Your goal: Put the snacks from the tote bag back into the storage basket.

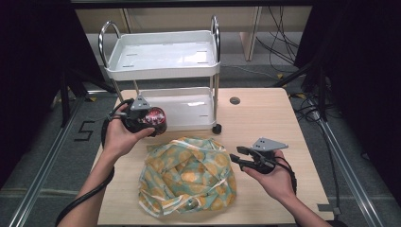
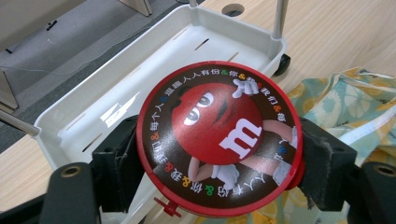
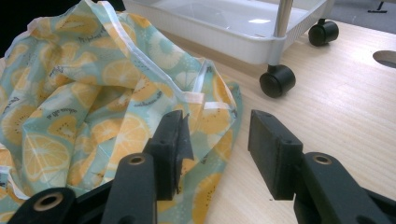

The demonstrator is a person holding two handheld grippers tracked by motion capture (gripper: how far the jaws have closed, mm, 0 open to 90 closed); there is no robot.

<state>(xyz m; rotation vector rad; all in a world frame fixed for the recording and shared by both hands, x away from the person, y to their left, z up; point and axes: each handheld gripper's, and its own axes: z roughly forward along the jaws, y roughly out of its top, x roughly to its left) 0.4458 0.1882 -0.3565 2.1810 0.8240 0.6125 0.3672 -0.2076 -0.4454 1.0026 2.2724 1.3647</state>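
Note:
My left gripper [image 1: 152,122] is shut on a round red tin [image 2: 219,140] with a cartoon candy figure on its lid. It holds the tin [image 1: 155,118] above the table's left side, just in front of the cart's lower tray [image 2: 154,60]. A crumpled bag of teal cloth printed with orange slices [image 1: 189,175] lies in the middle of the table. My right gripper [image 1: 238,156] hovers open at the bag's right edge, empty. In the right gripper view the bag [image 3: 84,93] lies under and left of the open jaws [image 3: 217,135].
A white two-tier cart [image 1: 163,54] on black castors [image 3: 277,80] stands at the far side of the wooden table [image 1: 265,123]. A round cable hole [image 1: 234,100] sits at the table's far right. Cables lie on the floor beyond.

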